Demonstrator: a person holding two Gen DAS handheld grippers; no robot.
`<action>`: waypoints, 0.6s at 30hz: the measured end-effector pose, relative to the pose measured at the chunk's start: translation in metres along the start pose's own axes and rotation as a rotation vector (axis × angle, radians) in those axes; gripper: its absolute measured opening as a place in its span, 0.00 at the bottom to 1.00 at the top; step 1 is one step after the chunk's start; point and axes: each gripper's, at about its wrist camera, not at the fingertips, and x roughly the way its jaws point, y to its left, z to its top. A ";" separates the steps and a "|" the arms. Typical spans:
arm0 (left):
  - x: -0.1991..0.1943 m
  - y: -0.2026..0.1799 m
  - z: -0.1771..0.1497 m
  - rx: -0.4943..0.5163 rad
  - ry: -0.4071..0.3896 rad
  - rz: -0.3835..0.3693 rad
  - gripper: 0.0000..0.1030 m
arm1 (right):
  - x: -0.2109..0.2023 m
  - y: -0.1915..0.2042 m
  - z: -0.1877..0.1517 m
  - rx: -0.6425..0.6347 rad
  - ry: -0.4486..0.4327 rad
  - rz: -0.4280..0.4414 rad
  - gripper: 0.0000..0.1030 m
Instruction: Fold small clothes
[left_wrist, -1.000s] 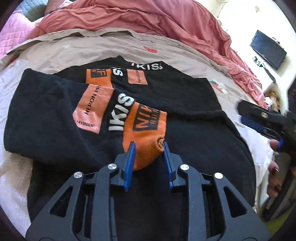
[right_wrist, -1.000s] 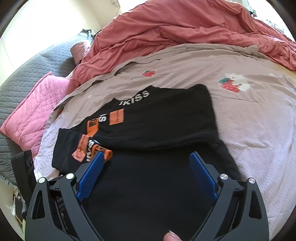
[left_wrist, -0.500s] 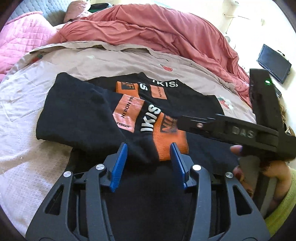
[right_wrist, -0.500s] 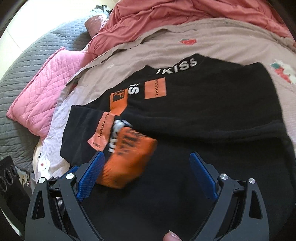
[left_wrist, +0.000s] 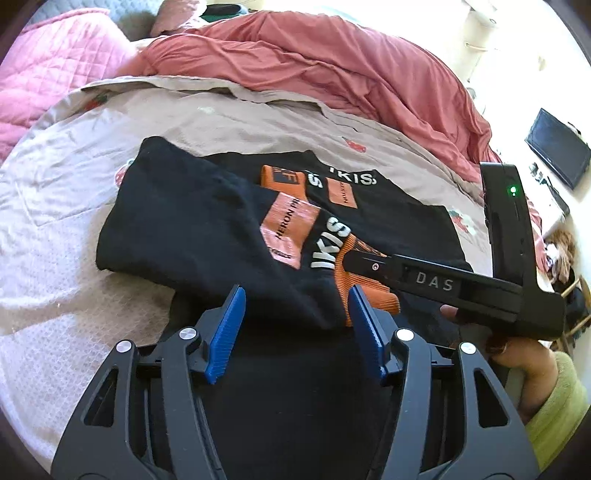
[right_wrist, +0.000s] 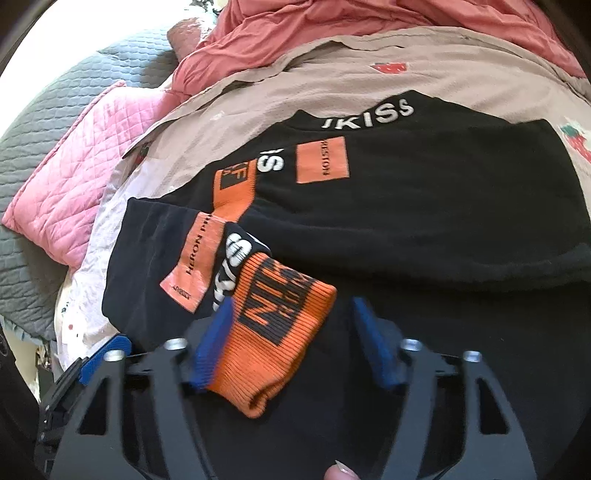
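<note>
Flat on the bed (left_wrist: 74, 221) lay the black sweatshirt (left_wrist: 192, 225), its left sleeve folded across the chest so that the orange cuff (right_wrist: 273, 332) rested on the lower front. The left hand-held gripper (left_wrist: 295, 332) hung over the hem, pointing down at the sleeve; its jaws were opening, about half apart, with the sleeve's dark fabric lying between the blue pads (left_wrist: 226, 332) but apart from them. The cuff sat just beside its right-hand pad.

The right hand-held gripper (right_wrist: 291, 343) had the cuff straight ahead, between its blurred pads; the jaws were closing, roughly half apart. One pad overlapped the cuff's left edge, while the other stood clear of it on black cloth, so no grip showed. In the left wrist view that gripper reached in from the right, its tip over the cuff, held by a hand (left_wrist: 517, 354) in a yellow-green sleeve (left_wrist: 554, 413).
</note>
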 end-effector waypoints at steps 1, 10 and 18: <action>0.000 0.001 0.000 -0.003 -0.002 0.000 0.48 | 0.001 0.001 0.001 -0.007 -0.004 0.002 0.45; -0.007 0.008 0.001 -0.035 -0.039 0.025 0.52 | -0.023 0.018 0.010 -0.123 -0.075 0.061 0.10; -0.025 0.022 0.019 -0.071 -0.089 0.076 0.55 | -0.080 0.023 0.044 -0.265 -0.225 -0.010 0.10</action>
